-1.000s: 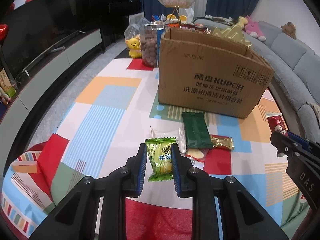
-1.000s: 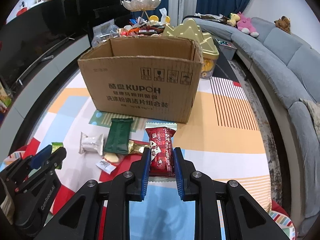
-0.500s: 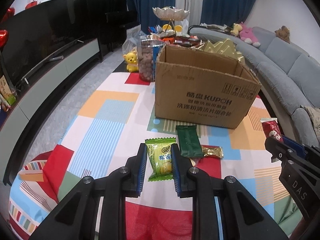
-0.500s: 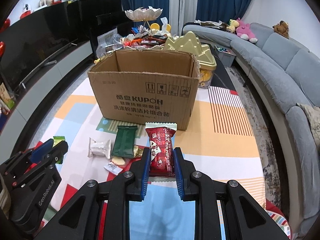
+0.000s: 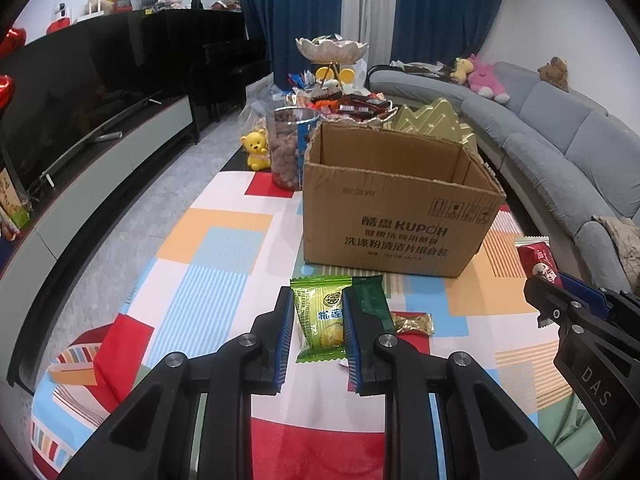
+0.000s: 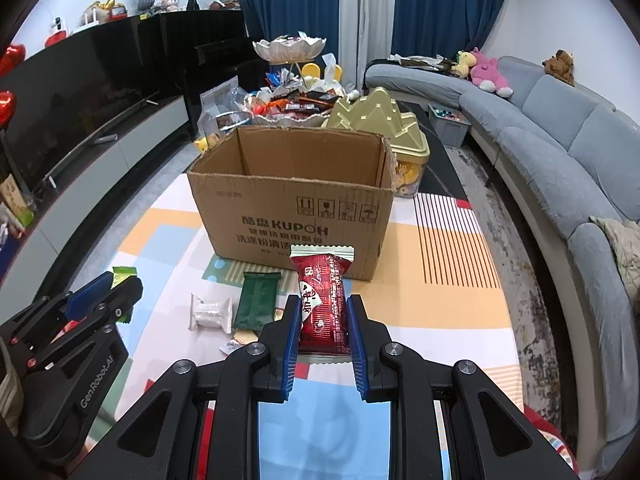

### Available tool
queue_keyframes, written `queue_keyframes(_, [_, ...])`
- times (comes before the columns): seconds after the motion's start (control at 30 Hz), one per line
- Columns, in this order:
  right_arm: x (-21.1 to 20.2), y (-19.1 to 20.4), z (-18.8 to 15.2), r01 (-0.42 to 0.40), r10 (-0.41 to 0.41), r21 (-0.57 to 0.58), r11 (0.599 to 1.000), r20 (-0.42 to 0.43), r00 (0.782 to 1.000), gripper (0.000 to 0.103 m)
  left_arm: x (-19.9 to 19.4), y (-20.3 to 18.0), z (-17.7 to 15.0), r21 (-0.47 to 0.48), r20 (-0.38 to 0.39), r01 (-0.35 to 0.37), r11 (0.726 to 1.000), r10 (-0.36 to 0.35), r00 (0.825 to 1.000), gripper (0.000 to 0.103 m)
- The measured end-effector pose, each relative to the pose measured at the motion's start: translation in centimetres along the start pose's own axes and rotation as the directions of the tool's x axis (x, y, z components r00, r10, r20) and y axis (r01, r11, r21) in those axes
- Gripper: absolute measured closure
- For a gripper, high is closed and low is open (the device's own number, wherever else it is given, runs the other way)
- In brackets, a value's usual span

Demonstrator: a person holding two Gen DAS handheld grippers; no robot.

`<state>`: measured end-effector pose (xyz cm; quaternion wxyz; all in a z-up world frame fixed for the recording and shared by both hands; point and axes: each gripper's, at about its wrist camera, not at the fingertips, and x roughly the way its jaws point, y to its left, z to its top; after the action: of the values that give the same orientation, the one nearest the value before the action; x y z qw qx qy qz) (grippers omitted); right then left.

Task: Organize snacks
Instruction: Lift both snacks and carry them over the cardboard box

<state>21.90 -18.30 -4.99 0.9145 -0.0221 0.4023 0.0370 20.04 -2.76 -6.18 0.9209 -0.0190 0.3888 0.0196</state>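
My left gripper (image 5: 318, 312) is shut on a light green snack packet (image 5: 322, 320) and holds it above the table, short of the open cardboard box (image 5: 392, 224). My right gripper (image 6: 323, 316) is shut on a red snack bar (image 6: 324, 304), also raised in front of the box (image 6: 296, 220). On the colourful tablecloth before the box lie a dark green packet (image 6: 256, 300), a white packet (image 6: 210, 312), a gold wrapper (image 5: 414, 323) and a small sweet (image 6: 232, 346). The inside of the box shows bare walls; its floor is hidden.
Behind the box stand a jar of brown snacks (image 5: 290, 146), a yellow bear figure (image 5: 256, 150), a gold mountain-shaped tin (image 6: 380, 128) and a heaped tiered snack dish (image 6: 290, 100). A grey sofa (image 6: 560, 168) runs along the right, a TV cabinet (image 5: 80, 176) along the left.
Both grippers have risen with their packets, so the box top opening now shows. The packets on the cloth have not moved.
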Motion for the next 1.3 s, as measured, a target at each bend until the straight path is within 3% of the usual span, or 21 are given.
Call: queue_keyframes(1.3, [-1.1,-1.2,7.1,0.007,-0.01,0.019,1.0,0.113,0.994,0.079,0.0,-1.3,9.3,0.06,0.093,0.079,0.995,-0.085,0.992,0.079])
